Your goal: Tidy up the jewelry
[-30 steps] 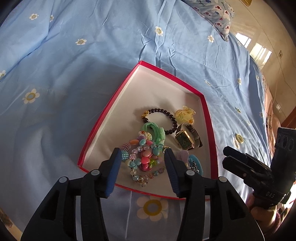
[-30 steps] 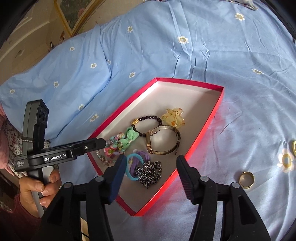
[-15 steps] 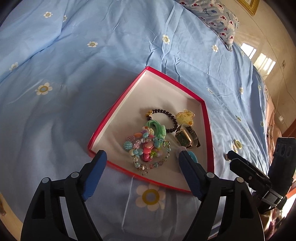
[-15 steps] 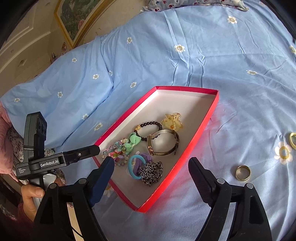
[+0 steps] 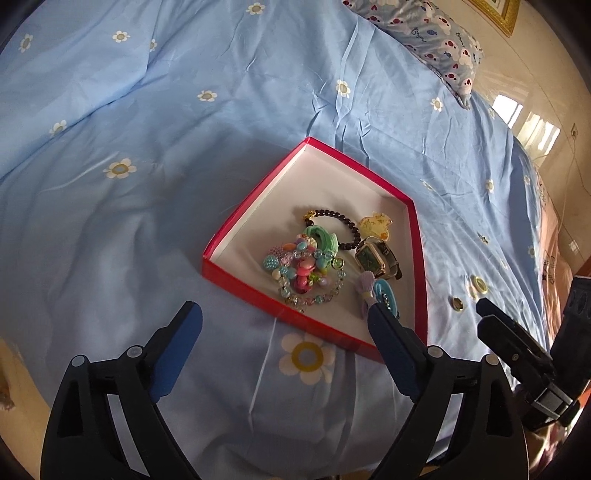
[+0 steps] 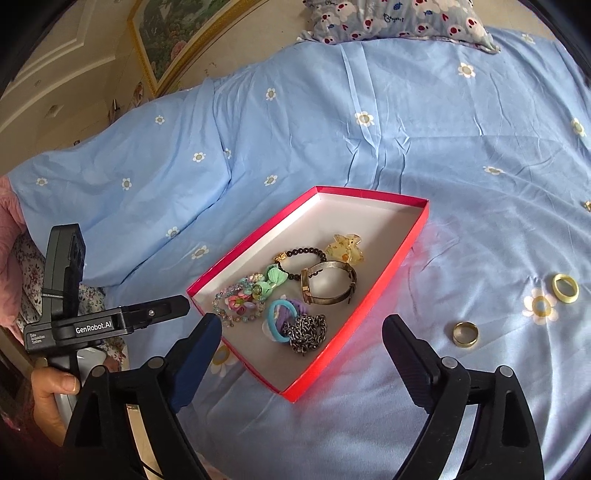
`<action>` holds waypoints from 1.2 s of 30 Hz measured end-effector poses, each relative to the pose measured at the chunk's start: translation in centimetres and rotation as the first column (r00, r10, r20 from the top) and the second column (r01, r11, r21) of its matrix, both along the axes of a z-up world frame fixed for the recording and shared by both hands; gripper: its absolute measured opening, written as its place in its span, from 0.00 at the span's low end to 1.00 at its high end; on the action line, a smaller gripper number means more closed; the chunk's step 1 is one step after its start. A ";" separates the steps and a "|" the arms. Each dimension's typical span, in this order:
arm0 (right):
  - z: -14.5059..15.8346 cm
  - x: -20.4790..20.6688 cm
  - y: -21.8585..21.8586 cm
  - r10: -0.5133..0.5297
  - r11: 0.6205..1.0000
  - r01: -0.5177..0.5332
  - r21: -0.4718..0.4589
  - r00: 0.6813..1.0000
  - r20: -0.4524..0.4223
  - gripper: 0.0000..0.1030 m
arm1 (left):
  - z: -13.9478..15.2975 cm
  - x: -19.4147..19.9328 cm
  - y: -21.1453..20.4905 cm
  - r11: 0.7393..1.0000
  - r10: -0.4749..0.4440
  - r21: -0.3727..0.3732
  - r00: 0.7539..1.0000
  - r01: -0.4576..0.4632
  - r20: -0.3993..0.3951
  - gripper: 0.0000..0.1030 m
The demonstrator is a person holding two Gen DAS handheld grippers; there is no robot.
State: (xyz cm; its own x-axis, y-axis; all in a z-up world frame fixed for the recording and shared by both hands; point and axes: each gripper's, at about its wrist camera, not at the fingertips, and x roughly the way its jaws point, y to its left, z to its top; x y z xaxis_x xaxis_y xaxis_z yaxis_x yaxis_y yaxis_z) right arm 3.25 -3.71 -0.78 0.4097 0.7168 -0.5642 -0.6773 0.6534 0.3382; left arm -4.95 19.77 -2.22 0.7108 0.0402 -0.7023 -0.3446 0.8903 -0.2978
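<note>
A red box [image 5: 236, 280] [image 6: 388, 280] with a white inside lies on the blue bedspread. It holds a colourful bead bracelet [image 5: 299, 267] [image 6: 240, 301], a dark bead bracelet [image 5: 334, 216] [image 6: 301, 253], a watch [image 5: 376, 258] [image 6: 328, 284], a yellow clip [image 5: 376, 223] [image 6: 345, 247], hair ties [image 6: 280, 319] and a chain [image 6: 306, 330]. A gold ring [image 6: 465, 333] and a yellow ring [image 6: 565, 288] lie on the spread right of the box. My left gripper [image 5: 284, 334] is open and empty, near the box's near edge. My right gripper [image 6: 301, 345] is open and empty, above the box's near corner.
The bedspread [image 5: 184, 147] has a white flower print. A patterned pillow [image 6: 399, 18] lies at the far end. A framed picture [image 6: 162, 40] hangs on the wall to the left. A small gold piece [image 6: 587, 205] lies at the far right. Two rings show in the left wrist view [image 5: 458, 303].
Both grippers have opened wide and drawn back and up from the box. The colourful bead bracelet, earlier between the left fingers, now lies free in the box.
</note>
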 end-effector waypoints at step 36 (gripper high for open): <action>2.8 -4.3 -0.2 0.024 0.995 -0.003 -0.095 0.975 0.222 1.00 | 2.6 -3.6 -4.8 0.909 0.092 0.404 0.994 -0.105 0.050 1.00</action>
State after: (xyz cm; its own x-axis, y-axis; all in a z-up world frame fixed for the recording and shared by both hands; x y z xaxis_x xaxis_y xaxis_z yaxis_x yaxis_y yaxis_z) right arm -1.05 -3.92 2.05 0.5231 0.6714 -0.5249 -0.7376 0.6652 0.1158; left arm -8.50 14.99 0.41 0.7085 0.3881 -0.5894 -0.4333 0.8985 0.0708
